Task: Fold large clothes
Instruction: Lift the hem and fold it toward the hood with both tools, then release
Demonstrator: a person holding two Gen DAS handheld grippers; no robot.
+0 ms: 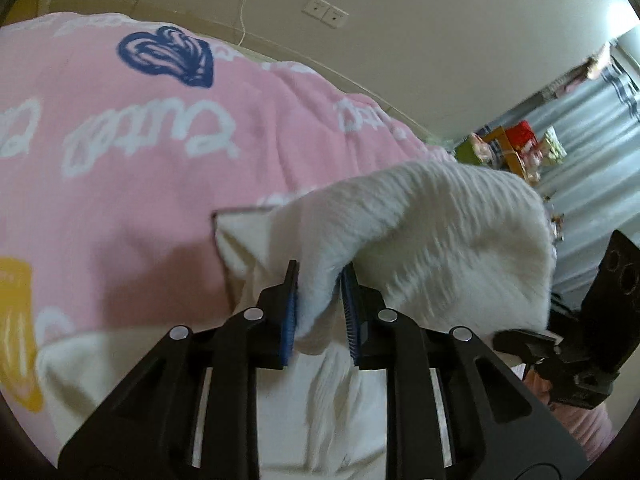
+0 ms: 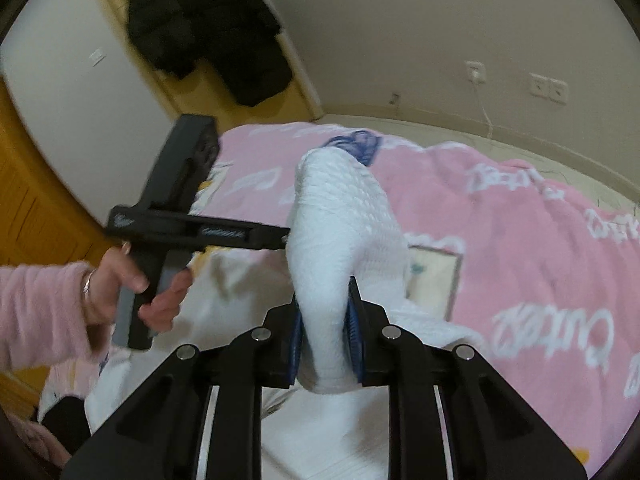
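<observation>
Clamped between the blue pads of the left tool (image 1: 318,312): a bunched fold of white knit garment (image 1: 432,232), lifted off the pink blanket (image 1: 140,160) on the bed, with the rest hanging down toward the camera. Likewise pinched in the right tool (image 2: 324,334), the same white cloth rising as a tall ridge pointing away, its long axis running between both tools. Beyond, open blanket up to the far bed edge, then the wall with sockets (image 2: 548,88).
</observation>
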